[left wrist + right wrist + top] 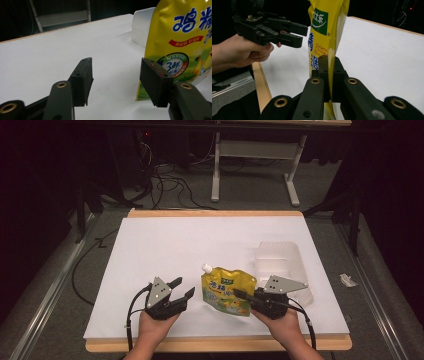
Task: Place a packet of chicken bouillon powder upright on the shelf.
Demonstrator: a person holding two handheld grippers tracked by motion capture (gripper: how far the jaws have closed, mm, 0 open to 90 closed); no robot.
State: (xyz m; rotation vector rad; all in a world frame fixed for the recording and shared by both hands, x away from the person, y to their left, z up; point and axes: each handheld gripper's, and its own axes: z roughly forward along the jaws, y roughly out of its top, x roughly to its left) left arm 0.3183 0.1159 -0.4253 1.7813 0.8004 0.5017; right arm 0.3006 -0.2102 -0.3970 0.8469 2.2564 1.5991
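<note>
The right claw (329, 75) is clenched on the edge of a yellow pouch (227, 292), its jaws pinching the flat seam so the pouch stands upright on the desk (165, 245), spout (205, 268) up and angled toward the far left. That grasp looks like the finished part of the work: the pouch is picked off its back and held steady near the front edge of the desk, a little right of centre.

The left claw (181, 288) is released, jaws standing apart with nothing between them. It sits just left of the pouch, apart from it, and in the left gripper view the right jaw lines up near the pouch's lower corner without touching.

A clear plastic tray (282, 262) lies behind and to the right of the pouch, with nothing visible in it. My judgement is that the remaining work is a second grip from the left side, or the spout cap, and perhaps moving the pouch to the tray; none of that has begun.
</note>
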